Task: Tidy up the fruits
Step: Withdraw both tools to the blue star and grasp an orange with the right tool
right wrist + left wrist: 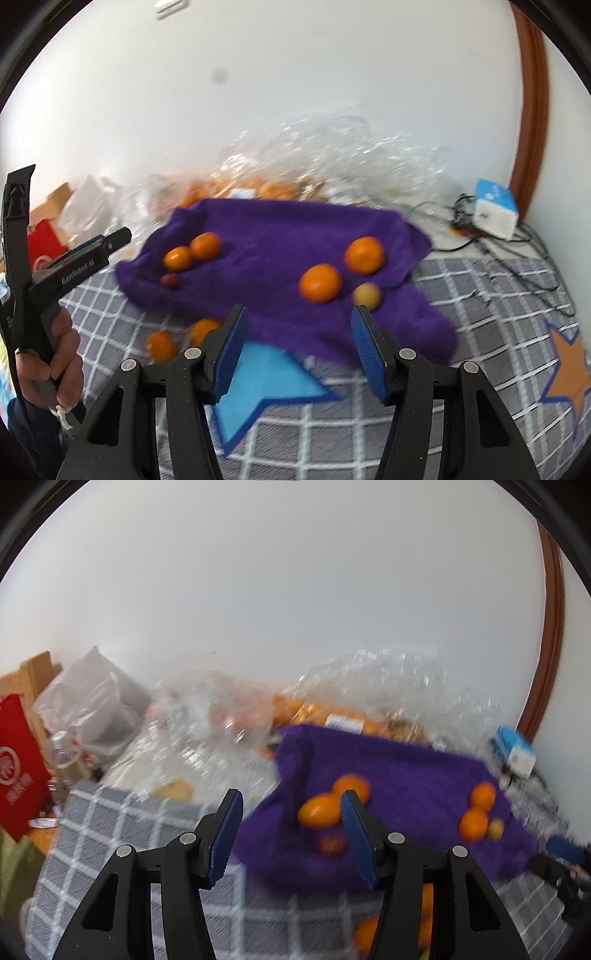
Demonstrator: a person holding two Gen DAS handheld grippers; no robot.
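We see round orange mandarins (320, 283) scattered on a purple towel (273, 236). Our left gripper (291, 808) and right gripper (300, 325) both gape partway, holding nothing.

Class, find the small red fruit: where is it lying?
In the right wrist view, the small red fruit lies on the purple towel's left part, just below two oranges.

"GenRobot.AI" on the left hand-held gripper (110, 242)

A blue-and-white box (495, 212) sits beside tangled black cables (480, 236).
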